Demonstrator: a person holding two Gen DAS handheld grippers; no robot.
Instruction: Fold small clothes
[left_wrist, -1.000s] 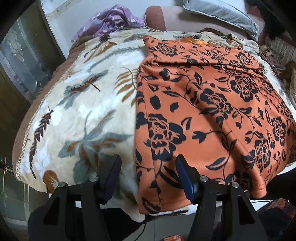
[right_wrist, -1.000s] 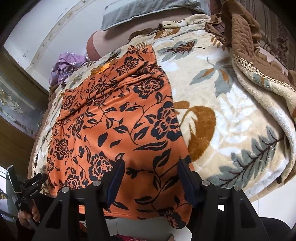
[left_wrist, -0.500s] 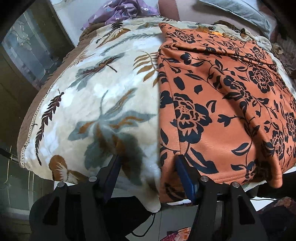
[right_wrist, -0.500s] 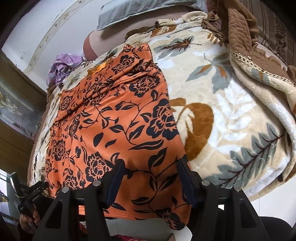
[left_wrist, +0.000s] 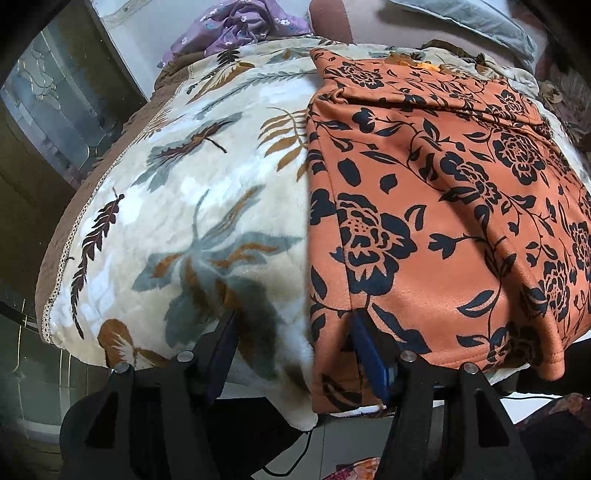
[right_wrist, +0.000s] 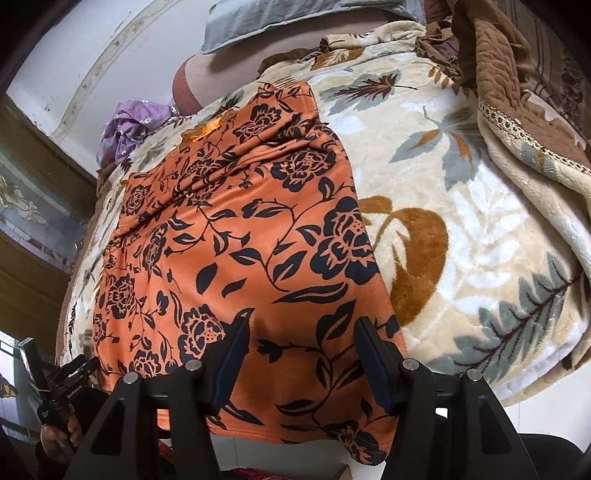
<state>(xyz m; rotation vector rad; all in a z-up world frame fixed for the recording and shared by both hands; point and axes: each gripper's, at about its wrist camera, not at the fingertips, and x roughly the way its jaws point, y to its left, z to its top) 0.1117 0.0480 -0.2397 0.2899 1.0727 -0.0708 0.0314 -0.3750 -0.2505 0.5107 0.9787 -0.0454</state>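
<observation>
The orange garment with black flowers (left_wrist: 424, 206) lies spread flat on a cream leaf-patterned blanket (left_wrist: 192, 206) covering the bed. In the left wrist view it fills the right half of the frame, its long left edge running almost straight from the upper middle down to the lower middle, with its hemmed near edge draped over the blanket's front edge at the lower right. The left claw (left_wrist: 291, 332) sits at the bottom middle, jaws apart and holding nothing: its right finger lies against the garment's near left corner, its left finger over bare blanket. Left of that edge the blanket is open all the way to its brown trimmed border at the frame's left.

In the right wrist view the garment (right_wrist: 229, 240) runs from the upper middle down to the bottom middle, its right edge slanting down toward the lower right. The right claw (right_wrist: 299, 339) stands parted at the bottom middle, both fingers over the cloth near the hem by the right corner, nothing pinched between them. Bare blanket stretches to the right as far as a folded brown quilt (right_wrist: 498, 74) in the upper right. A purple cloth (right_wrist: 129, 125) lies bunched at the upper left, beyond the garment's far end, beside a grey pillow (right_wrist: 295, 14) at the top.
</observation>
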